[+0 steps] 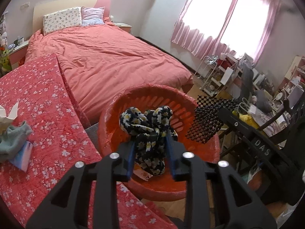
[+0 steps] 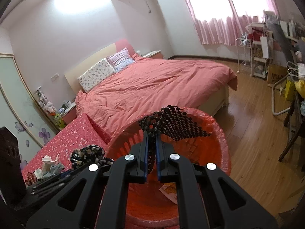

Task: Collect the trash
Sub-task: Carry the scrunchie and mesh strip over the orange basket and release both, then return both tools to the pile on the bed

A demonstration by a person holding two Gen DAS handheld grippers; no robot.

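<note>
My left gripper [image 1: 151, 139] is shut on a dark floral cloth [image 1: 148, 126] and holds it over the red lined bin [image 1: 112, 126]. My right gripper [image 2: 151, 143] is shut on a black checkered mesh piece [image 2: 175, 124], held over the same bin [image 2: 223, 152]. The mesh also shows in the left wrist view [image 1: 207, 122], at the bin's right rim. The floral cloth shows in the right wrist view [image 2: 87, 153], left of the bin. A paper scrap [image 2: 169, 190] lies at the bin's bottom.
A red flowered bench cover [image 1: 47, 114] left of the bin carries crumpled tissue, a grey-green cloth [image 1: 13, 139] and wrappers [image 2: 47, 166]. A bed with a pink duvet [image 1: 114, 57] lies behind. Cluttered shelves and a chair [image 1: 266, 118] stand right; wood floor [image 2: 257, 143].
</note>
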